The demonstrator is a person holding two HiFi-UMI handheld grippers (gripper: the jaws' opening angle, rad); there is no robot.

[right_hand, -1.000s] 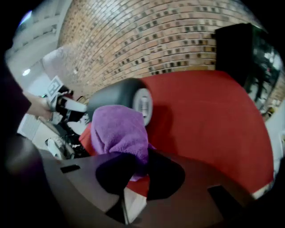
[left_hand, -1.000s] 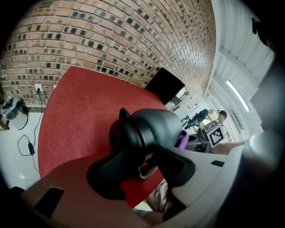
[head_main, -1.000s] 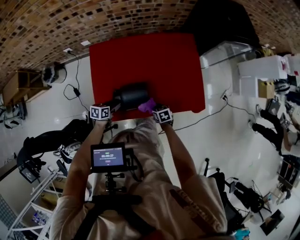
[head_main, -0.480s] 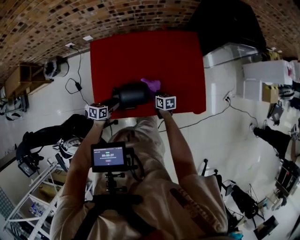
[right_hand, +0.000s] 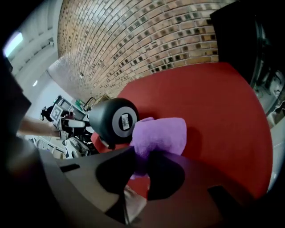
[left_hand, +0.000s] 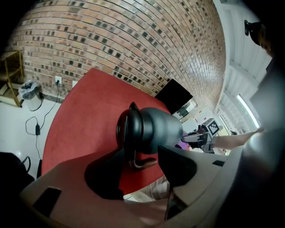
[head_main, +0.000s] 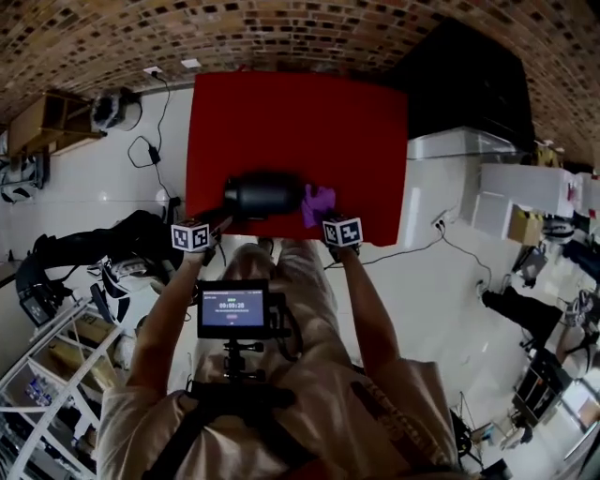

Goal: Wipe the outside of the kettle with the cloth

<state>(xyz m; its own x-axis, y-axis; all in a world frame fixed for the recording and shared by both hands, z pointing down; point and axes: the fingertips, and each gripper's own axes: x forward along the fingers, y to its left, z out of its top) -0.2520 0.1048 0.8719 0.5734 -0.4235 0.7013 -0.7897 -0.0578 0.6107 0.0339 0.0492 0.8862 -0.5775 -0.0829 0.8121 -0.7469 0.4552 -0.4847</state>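
Purple cloth (right_hand: 162,133) clamped tight in the right gripper (right_hand: 141,156), sitting just right of the dark kettle (head_main: 262,194) mid-frame in the head view. The left gripper (left_hand: 140,152) jaws have just been opening and stand apart, with the kettle's handle (left_hand: 142,162) loose between them. Red table (head_main: 300,112) underneath.

Your work surface is a rectangular table (head_main: 356,122) with a plain red top. It stands on a glossy white floor (head_main: 112,187), with its far edge close to a brick wall (head_main: 281,28).

One dark kettle (head_main: 262,194) lies on its side on the red top, close to the edge nearest you. Its flat base faces your right, its top your left.

A purple cloth (head_main: 319,203) sits just beside the kettle's base. Whether the cloth rests on the top cannot be determined.
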